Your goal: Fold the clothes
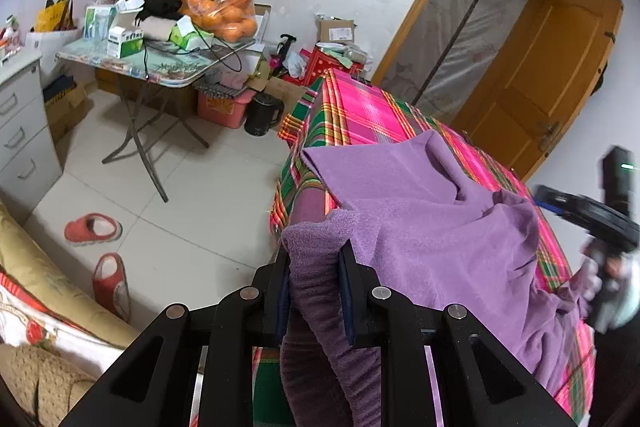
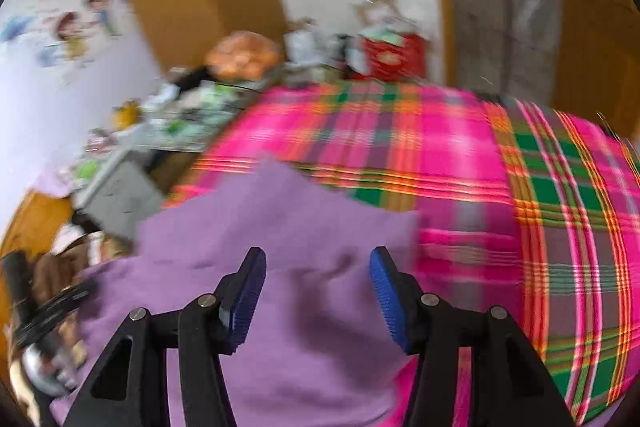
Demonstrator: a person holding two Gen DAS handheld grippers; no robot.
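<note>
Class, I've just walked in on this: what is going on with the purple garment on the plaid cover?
A person holding a gripper in each hand is folding a purple garment on a plaid-covered surface. The left gripper is shut on a bunched edge of it. The right gripper is open above the cloth, nothing between its fingers.

Right-wrist view motion-blurred (bkgd clutter unreadable); purple garment [image 1: 420, 227] cut off at bottom edge.
</note>
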